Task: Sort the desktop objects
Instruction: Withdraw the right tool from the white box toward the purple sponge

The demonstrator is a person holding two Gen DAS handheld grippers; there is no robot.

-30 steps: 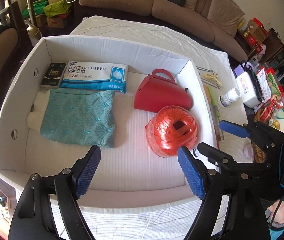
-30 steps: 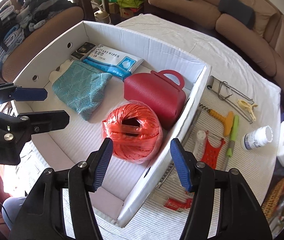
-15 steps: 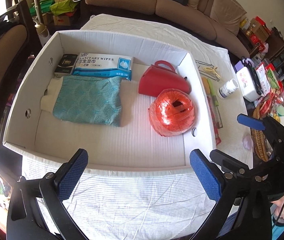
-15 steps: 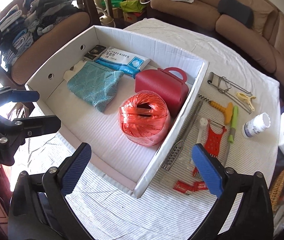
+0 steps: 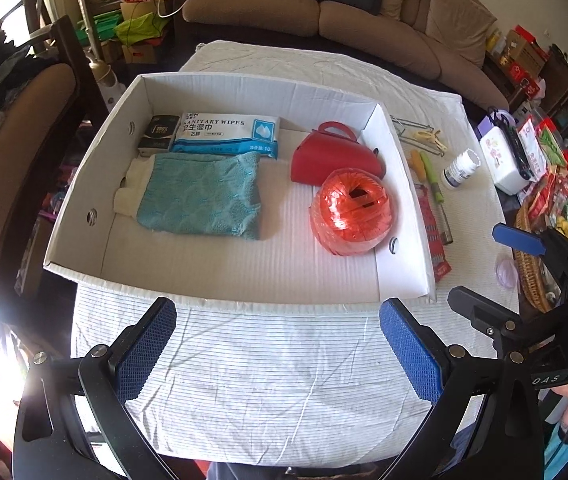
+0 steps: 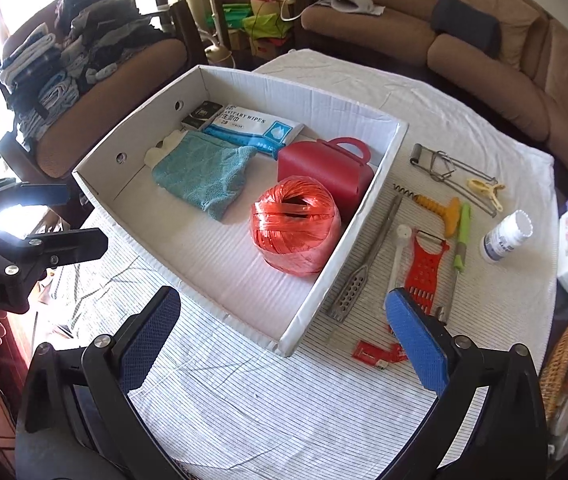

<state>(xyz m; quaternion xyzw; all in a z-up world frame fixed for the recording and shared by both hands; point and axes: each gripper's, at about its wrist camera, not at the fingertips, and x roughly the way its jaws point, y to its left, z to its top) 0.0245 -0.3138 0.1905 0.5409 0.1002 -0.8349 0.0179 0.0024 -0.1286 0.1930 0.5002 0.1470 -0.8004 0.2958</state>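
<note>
Nearest the cameras, the left tool [image 5: 278,344] and the right tool [image 6: 284,336] both hover above the white striped cloth of the desk [image 5: 268,364], each with blue-padded fingers spread wide, holding and touching nothing. Beyond them sits the shallow white cardboard box [image 5: 212,298], its long axis running left to right across the left view. Inside, by its right wall, rests the round ball of orange-red plastic twine [image 6: 295,226], its hollow core facing up; just behind it stands the red handled gift box [image 6: 325,168]. Left of those lies the folded teal towel [image 5: 200,196], flat, and behind it the blue-and-white pack of sanitary wipes [image 5: 226,134]. Outside the box on the right lie the red grater [image 6: 423,268] and the white pill bottle [image 6: 505,236].
</note>
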